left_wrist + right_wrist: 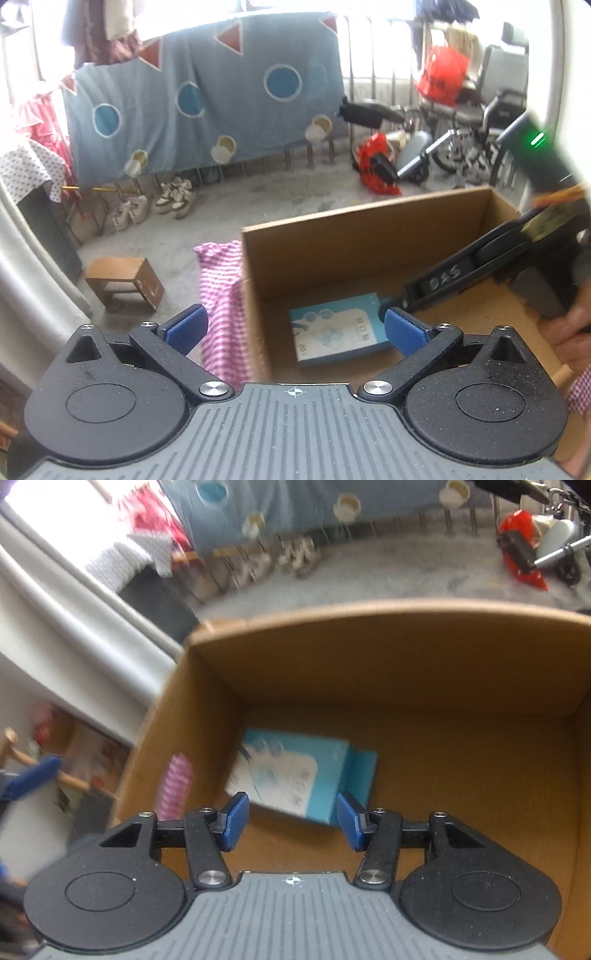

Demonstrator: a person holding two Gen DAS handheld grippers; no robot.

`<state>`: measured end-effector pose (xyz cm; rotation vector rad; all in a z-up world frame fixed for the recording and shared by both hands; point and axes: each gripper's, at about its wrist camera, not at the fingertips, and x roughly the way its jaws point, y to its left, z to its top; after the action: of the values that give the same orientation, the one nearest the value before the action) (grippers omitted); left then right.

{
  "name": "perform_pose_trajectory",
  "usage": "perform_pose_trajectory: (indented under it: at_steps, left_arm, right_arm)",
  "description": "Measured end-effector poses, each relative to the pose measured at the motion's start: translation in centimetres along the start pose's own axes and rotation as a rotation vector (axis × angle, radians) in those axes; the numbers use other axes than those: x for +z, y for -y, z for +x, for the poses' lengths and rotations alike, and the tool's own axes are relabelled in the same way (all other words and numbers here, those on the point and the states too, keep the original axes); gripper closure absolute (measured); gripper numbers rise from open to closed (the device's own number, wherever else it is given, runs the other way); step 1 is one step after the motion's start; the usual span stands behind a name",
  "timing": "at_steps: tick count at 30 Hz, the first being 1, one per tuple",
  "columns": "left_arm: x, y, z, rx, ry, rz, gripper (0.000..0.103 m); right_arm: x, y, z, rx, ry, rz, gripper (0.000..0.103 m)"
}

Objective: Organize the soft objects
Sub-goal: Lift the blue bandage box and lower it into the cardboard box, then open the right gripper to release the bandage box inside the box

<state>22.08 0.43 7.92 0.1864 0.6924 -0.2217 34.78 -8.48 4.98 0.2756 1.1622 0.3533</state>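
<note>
I see one blue packet [295,771] already lying flat in the cardboard box [369,657]. My left claw [293,328] gapes wide and empty; my right claw [291,821] sits half-open, holding nothing. The pink checked cloth [221,302] hangs outside the box wall, I judge still unsorted.

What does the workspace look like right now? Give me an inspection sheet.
Surface: grey concrete floor, bare patches showing.
Job's things: open cardboard box with a light-blue packet lying flat on its bottom; pink checked cloth hanging at the box's outer left wall.
Clutter: small wooden stool, shoes, red bags.
Grippers: left tongs wide open, empty; right tongs apart above the packet, nothing between them.
Cables: nothing seen.
Surroundings: blue blanket draped over a railing, wheelchair behind.
</note>
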Motion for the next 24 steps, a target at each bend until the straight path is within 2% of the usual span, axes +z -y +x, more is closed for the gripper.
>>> perform_pose_trajectory:
  at_steps: [4, 8, 16, 24]
  left_arm:
    - [-0.9, -1.7, -2.5, 0.010, 0.028, -0.058, 0.001]
    - [-2.2, -2.9, -4.1, -0.004, 0.040, -0.117, 0.001]
    - [-4.8, -5.3, -5.0, -0.083, 0.022, -0.237, 0.001]
    - [-6.6, -6.6, -4.7, -0.107, 0.002, -0.327, 0.001]
  right_arm:
    - [0.2, 0.2, 3.0, -0.059, -0.136, 0.025, 0.048]
    - [0.4, 0.8, 5.1, -0.095, -0.177, 0.041, 0.049]
    - [1.5, 0.2, 6.3, -0.122, -0.120, 0.083, 0.051]
    - [2.6, -0.2, 6.7, -0.140, -0.068, 0.142, 0.052]
